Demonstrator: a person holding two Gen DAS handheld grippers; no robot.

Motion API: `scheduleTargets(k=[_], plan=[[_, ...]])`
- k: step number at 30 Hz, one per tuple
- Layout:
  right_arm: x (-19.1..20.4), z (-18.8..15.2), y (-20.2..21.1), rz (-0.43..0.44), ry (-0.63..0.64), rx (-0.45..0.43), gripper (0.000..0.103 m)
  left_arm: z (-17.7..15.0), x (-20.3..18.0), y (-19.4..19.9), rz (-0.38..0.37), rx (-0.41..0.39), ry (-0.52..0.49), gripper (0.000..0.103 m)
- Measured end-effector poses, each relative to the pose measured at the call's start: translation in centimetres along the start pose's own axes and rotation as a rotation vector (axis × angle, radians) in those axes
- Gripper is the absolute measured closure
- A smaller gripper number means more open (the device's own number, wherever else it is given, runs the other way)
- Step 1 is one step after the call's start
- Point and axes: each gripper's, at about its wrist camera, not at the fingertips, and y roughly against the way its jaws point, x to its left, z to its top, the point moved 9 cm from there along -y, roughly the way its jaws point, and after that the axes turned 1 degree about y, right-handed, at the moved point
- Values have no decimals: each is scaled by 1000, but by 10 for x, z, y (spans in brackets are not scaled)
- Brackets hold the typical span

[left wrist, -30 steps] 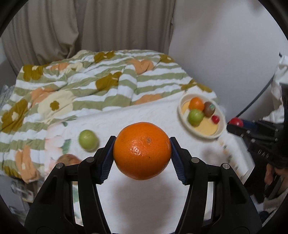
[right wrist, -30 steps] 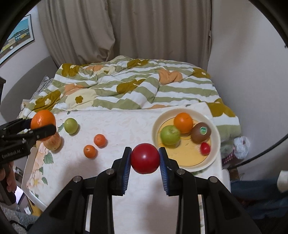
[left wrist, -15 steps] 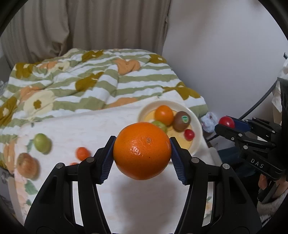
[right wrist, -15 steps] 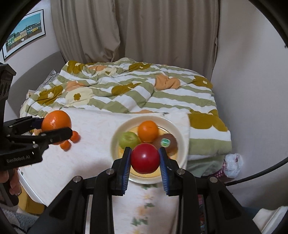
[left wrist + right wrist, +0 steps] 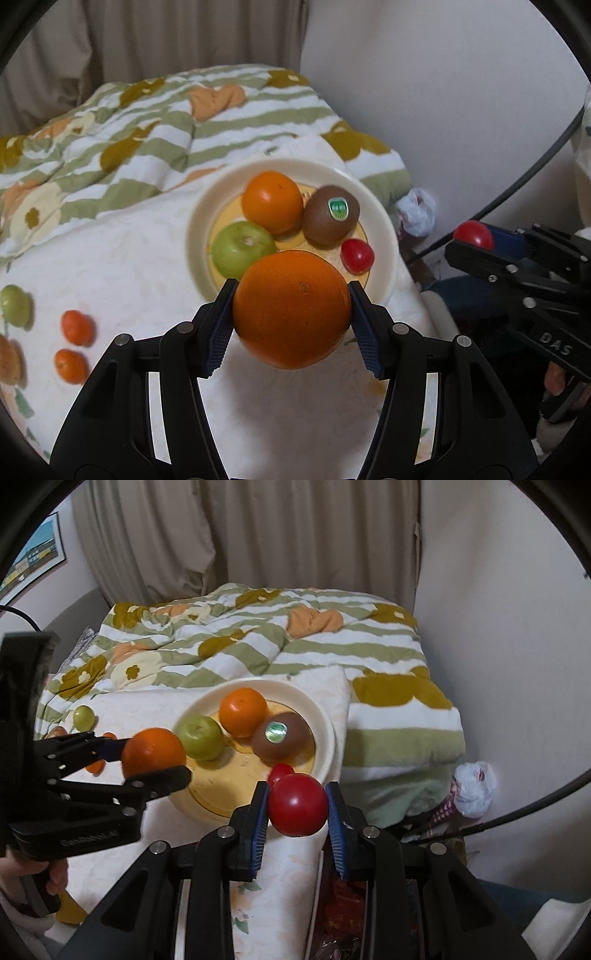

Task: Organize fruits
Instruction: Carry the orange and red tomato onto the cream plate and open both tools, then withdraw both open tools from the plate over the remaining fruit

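both loaded grippers have closed in over the plate (image 5: pixel 384 236).

**Hidden / cut off / blurred**

- Plate (image 5: pixel 384 229): near rim hidden behind held orange (image 5: pixel 291 310) in left view; in right view near rim covered by tomato (image 5: pixel 297 805) and left gripper (image 5: pixel 155 755).
- Small tomato (image 5: pixel 279 770) on plate: only top shows, rest behind held tomato.
- Green fruit (image 5: pixel 239 249): lower edge hidden by orange.
- Loose fruit at left edge of left view: green one (image 5: pixel 14 305) motion-blurred; brownish one (image 5: pixel 8 360) cut by frame, kind can't tell.
- Two small oranges (image 5: pixel 75 328): blurred, no detail.
- Kiwi (image 5: pixel 331 220) sticker: text too small to read.
- Right gripper (image 5: pixel 474 236): body runs out of frame.
- Hand (image 5: pixel 33 882): mostly off frame, few fingers visible.
- White bag (image 5: pixel 474 788) by bed: contents unclear.
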Motion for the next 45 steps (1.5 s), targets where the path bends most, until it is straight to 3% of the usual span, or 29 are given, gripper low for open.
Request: scheduleTargets(k=[14,16,17,21,33,45], plan=[[-15,-5,-15,-16,-48,17,75,-11,-8,-41,15,68,-66,37],[-16,-3,-14,-20,-51,15,75,-9,-8,-36,20,58,-76,22],[-16,-3,-13,-22,-52,14,75,-8,-7,-32,20,46,-74,1],[-14,1,-10,-24,-50,7,75,-4,-1,-12,7,11,-52,0],[13,12,-18,34,-3,9,75,-17,59,39,107,-3,54,0],[33,12,-55,76,44,55,75,-54,102,72,189,6,179,0]])
